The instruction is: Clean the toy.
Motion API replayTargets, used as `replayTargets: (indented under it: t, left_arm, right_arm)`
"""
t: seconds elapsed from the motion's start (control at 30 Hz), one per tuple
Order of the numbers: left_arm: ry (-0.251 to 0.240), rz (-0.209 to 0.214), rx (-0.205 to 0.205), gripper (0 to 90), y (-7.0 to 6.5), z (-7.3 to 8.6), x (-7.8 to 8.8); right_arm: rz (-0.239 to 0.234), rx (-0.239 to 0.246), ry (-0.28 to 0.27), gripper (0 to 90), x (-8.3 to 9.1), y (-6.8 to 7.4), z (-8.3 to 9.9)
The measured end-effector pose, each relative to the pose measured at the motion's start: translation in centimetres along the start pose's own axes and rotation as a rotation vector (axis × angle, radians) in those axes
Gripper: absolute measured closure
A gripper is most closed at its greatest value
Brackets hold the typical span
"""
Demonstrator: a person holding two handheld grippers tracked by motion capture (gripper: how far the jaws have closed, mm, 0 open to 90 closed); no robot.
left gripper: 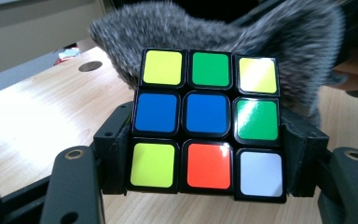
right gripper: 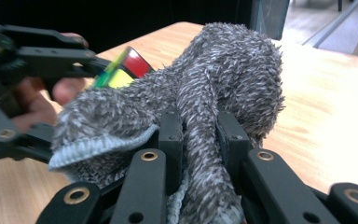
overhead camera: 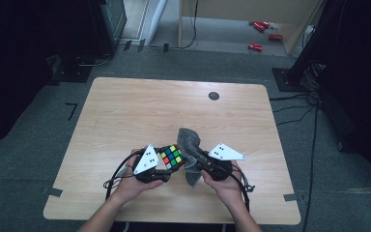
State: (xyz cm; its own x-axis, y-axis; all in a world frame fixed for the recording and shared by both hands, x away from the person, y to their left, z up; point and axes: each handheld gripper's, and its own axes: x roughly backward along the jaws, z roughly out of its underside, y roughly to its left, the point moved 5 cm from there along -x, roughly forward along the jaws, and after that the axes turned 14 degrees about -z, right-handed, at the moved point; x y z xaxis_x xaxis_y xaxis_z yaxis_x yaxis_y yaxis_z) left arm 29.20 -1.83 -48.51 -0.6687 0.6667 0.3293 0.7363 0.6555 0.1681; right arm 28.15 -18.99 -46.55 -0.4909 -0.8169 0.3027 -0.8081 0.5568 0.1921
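A Rubik's cube (left gripper: pixel 207 123) with mixed coloured faces sits clamped between the two black jaws of my left gripper (left gripper: pixel 207 156), its sides pressed by both pads. From above, the cube (overhead camera: pixel 171 157) is held just over the table near the front, beside my left gripper (overhead camera: pixel 166 166). A fuzzy grey cloth (right gripper: pixel 214 93) is bunched and pinched in my right gripper (right gripper: pixel 199 135). The cloth (overhead camera: pixel 189 142) lies against the cube's right and far sides, behind it in the left gripper view (left gripper: pixel 284 51). My right gripper (overhead camera: pixel 195 162) is close to the cube's right.
The light wooden table (overhead camera: pixel 125 111) has a small dark round hole (overhead camera: pixel 214 95) near its far edge. Red objects (overhead camera: pixel 261 29) lie on the floor beyond, and cables (overhead camera: pixel 294 108) run off the table's right side.
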Motion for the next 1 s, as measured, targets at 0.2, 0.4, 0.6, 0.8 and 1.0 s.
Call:
replayTargets:
  t: [0.2, 0.4, 0.6, 0.8, 1.0]
  left_arm:
    - [-0.018, 0.000, 0.010, 34.2, 0.0, -0.3, 0.2]
    - [-0.008, 0.011, 0.030, 34.2, 0.2, -0.1, 0.2]
    - [-0.010, 0.007, 0.010, 34.2, 0.0, -0.2, 0.2]
    - [-0.011, 0.013, 0.019, 34.2, 0.1, -0.3, 0.4]
    - [-0.020, 0.015, 0.019, 34.3, -0.1, -0.4, 0.4]
  right_arm:
    - [-0.005, 0.055, -0.030, 75.6, 0.1, 1.4, -1.4]
    - [0.045, -0.008, 0.008, 75.6, -0.1, -0.3, 0.4]
    - [0.019, 0.076, -0.027, 75.4, -0.1, 1.7, -1.4]
    - [0.039, -0.008, 0.003, 75.3, -0.2, -0.3, 0.4]
    - [0.001, 0.055, -0.046, 75.0, 0.1, 1.8, -1.6]
